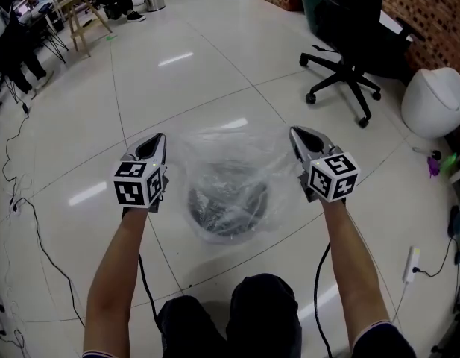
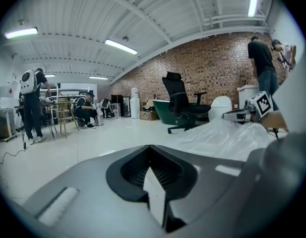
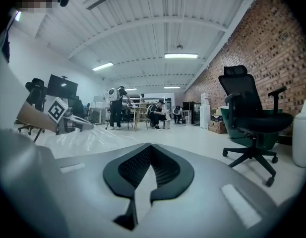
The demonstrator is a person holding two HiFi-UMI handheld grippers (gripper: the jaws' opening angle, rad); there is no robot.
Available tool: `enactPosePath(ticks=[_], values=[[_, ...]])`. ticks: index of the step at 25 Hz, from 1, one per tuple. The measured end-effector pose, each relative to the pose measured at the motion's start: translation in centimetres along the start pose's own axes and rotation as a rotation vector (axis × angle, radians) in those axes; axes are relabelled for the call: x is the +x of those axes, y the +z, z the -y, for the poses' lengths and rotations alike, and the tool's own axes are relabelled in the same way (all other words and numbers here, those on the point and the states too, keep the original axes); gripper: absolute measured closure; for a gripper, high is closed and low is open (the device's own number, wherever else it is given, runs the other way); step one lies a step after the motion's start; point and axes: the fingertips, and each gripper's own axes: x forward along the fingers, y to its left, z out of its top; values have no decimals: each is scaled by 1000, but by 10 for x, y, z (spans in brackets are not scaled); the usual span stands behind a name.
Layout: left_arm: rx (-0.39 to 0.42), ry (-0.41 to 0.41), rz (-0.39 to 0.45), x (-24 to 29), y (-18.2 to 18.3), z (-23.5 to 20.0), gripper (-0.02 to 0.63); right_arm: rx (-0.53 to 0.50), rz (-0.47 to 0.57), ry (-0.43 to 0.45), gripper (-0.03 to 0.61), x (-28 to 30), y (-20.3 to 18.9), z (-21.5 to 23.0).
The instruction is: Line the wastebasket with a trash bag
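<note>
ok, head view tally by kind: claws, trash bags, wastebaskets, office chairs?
Grey two-jaw claws: 2 (left claw, right claw, both shut on the bag)
Clear plastic trash bag: 1
Dark round wastebasket: 1
Black swivel office chair: 1
Total: 5

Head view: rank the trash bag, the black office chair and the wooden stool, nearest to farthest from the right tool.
1. trash bag, pinched in the right tool, to its left
2. office chair, upper right
3. wooden stool, far upper left
</note>
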Motion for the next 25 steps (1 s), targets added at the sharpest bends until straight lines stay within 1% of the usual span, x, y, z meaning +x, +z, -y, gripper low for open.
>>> enactPosePath(ticks=[8, 19, 25], values=[[-13, 1, -92, 24, -55, 0, 603, 22, -60, 12, 577, 20, -51, 5], [-38, -3, -185, 58, -118, -5, 603, 63, -138, 27, 577, 48, -114, 11], [-64, -19, -245, 64, -154, -1, 603, 90, -186, 42, 577, 55, -150, 11]])
